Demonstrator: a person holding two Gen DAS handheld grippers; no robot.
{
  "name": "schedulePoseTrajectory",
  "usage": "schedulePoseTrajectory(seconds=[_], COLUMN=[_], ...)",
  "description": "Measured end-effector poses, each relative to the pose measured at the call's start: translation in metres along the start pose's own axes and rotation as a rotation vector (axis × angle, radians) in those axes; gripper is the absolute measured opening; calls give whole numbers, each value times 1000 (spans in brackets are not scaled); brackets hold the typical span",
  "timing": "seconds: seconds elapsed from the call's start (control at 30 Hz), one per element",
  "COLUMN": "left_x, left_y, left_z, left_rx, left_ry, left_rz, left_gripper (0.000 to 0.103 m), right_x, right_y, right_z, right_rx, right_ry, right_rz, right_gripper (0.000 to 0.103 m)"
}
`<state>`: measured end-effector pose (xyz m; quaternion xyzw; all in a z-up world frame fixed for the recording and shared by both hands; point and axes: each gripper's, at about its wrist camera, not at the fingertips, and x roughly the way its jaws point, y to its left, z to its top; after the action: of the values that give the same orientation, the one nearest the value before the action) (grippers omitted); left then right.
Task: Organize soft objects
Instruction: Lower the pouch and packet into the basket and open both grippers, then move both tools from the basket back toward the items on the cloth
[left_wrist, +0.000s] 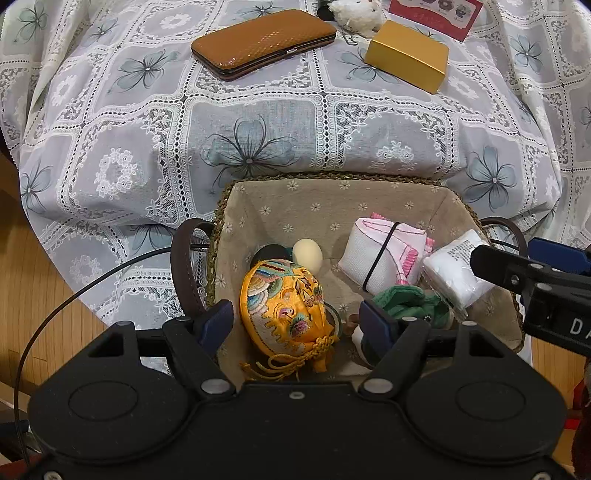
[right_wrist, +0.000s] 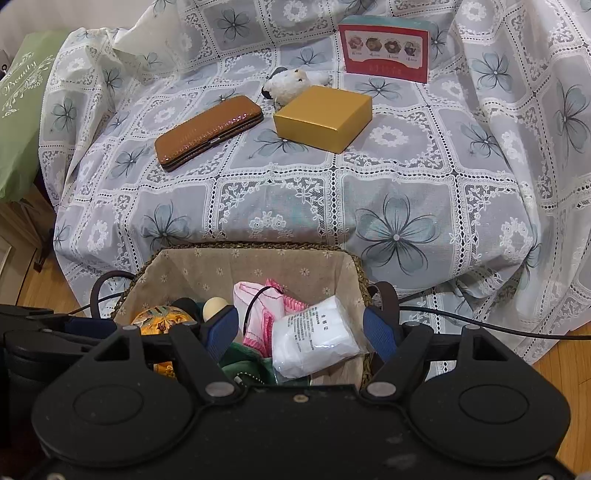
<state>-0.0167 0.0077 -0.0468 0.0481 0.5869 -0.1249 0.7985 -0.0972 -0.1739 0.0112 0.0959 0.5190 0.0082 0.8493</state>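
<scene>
Yellow embroidered pouch (left_wrist: 284, 306) in lined basket (left_wrist: 332, 199), between spread left hand-held gripper (left_wrist: 295, 325) jaws.

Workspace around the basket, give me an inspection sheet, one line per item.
Surface: lace floral tablecloth, draped to the wood floor.
Job's things: lined basket holds yellow embroidered pouch, banded white-pink cloth, white packet, green cloth; white plush toy on the cloth.
Clutter: brown case, gold box, red card.
Grippers: left gripper, right gripper, both open over the basket.
Cables: black cable.
Surroundings: green bag.
</scene>
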Motion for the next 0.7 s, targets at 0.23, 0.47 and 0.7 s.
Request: schedulePoseTrajectory(seconds=[0.23,0.47,0.7], left_x=[1,0,-2], left_y=[-1,-2,-2], left_z=[-1,0,9], left_rx=[0,3,9], left_ry=[-1,-9,-32], left_rz=[1,4,15], left_gripper=[71,71,71], right_x=[1,2,4], right_y=[0,0,-3], right_z=[0,0,6], right_rx=[4,7,12], right_ry=[4,6,-6], right_rz=[0,2,1], right_gripper=[74,74,74])
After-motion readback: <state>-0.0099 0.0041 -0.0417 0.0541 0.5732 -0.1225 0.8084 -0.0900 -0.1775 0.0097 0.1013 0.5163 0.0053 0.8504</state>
